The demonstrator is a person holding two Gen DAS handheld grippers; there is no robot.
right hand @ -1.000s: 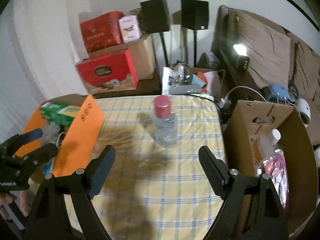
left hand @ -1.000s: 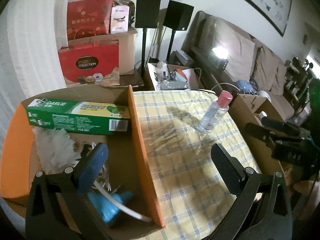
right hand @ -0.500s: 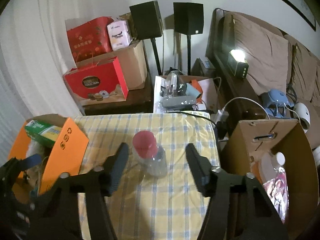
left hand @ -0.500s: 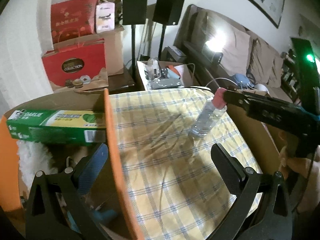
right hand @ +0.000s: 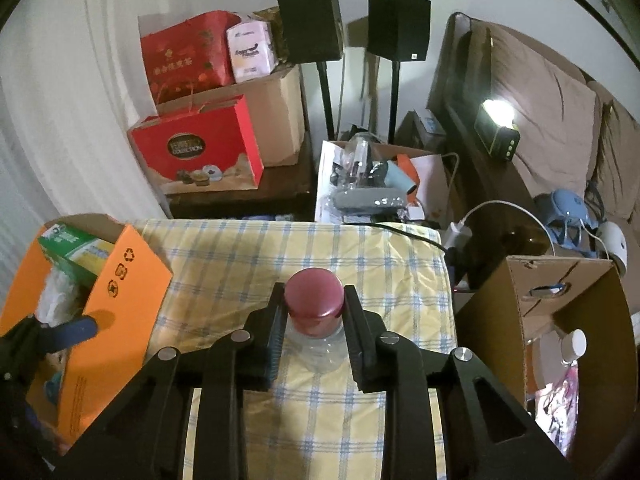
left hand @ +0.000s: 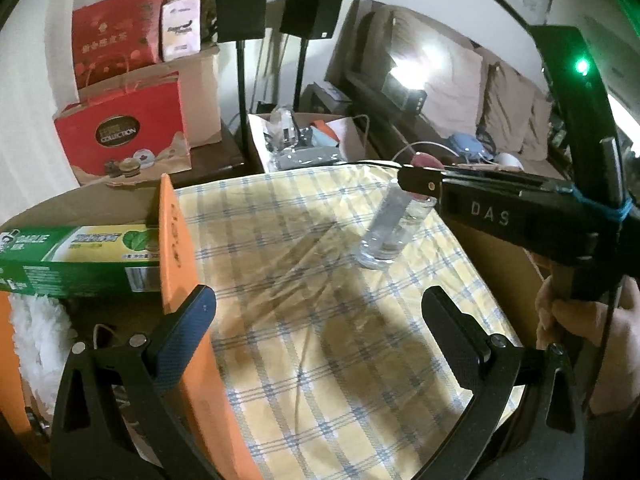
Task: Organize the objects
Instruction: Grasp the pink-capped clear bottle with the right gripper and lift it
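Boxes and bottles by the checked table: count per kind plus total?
Cardboard boxes beside the table: 2, the orange-flapped box and the brown box.
Bottles: 2, the pink-capped clear bottle with the right gripper jaws closing on its cap, and the white-capped bottle in the brown box.
Green toothpaste cartons: 1, in the orange-flapped box.
Total: 5

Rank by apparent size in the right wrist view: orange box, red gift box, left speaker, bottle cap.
1. Orange box, though it sits nearer the camera.
2. Red gift box.
3. Left speaker.
4. Bottle cap, smallest even though closest.
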